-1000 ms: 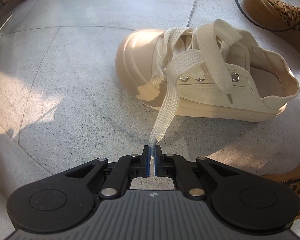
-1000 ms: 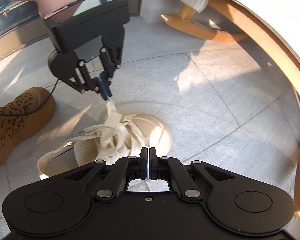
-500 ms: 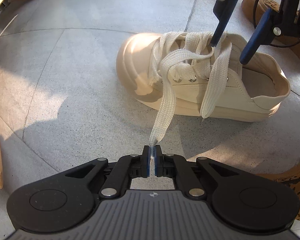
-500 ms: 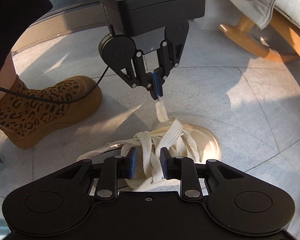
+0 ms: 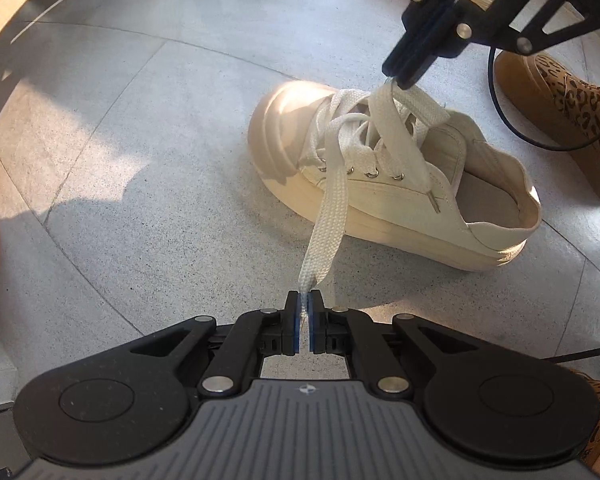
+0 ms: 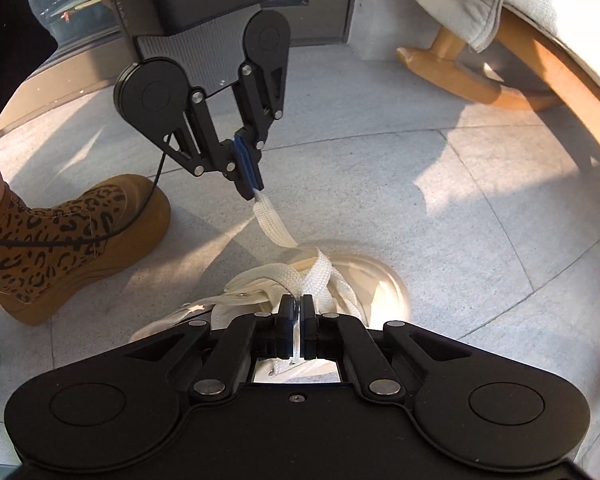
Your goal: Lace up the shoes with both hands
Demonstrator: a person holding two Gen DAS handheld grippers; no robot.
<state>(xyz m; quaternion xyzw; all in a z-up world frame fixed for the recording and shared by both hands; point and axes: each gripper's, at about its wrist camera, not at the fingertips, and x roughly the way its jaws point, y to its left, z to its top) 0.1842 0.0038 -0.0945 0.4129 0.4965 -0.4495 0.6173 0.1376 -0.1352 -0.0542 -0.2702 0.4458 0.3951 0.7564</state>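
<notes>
- In the left wrist view, the left claw [image 5: 304,322] is sitting at 6 o'clock, its blue pads clamped on the end of one lace strand [image 5: 328,216]. That strand is running up toward 1 o'clock to the eyelets of the cream shoe [image 5: 400,184].
- The shoe is lying on the grey floor [image 5: 140,160], right of centre, with its toe toward 10 o'clock and its open heel toward 4 o'clock.
- At 1 o'clock the right claw [image 5: 404,76] is coming down from the frame edge, its jaws together on the other lace strand [image 5: 400,132] just above the tongue. This strand's metal tip is hanging down the shoe's side.
- A leopard-print boot [image 5: 572,112] is standing at 2 o'clock, apart from the shoe, with a dark cable [image 5: 512,128] curving between them.
- In the right wrist view, the right claw [image 6: 297,324] is at 6 o'clock, pinched shut on a lace strand directly over the shoe [image 6: 376,284], whose toe cap is showing just beyond.
- At 11 o'clock the left claw [image 6: 254,188] is hanging point-down, gripping its lace end [image 6: 272,226], which is stretching toward the laces at centre.
- The boot [image 6: 68,236] is resting at 9 o'clock; a wooden chair base [image 6: 452,68] is showing at 1 o'clock.
- The step in hand is probably drawing both strands taut before crossing them.
- To do it well, both grips should be staying firm, the pulls even and in opposite directions, and gentle enough that the light, unheld shoe is not dragging or tipping on the floor.
</notes>
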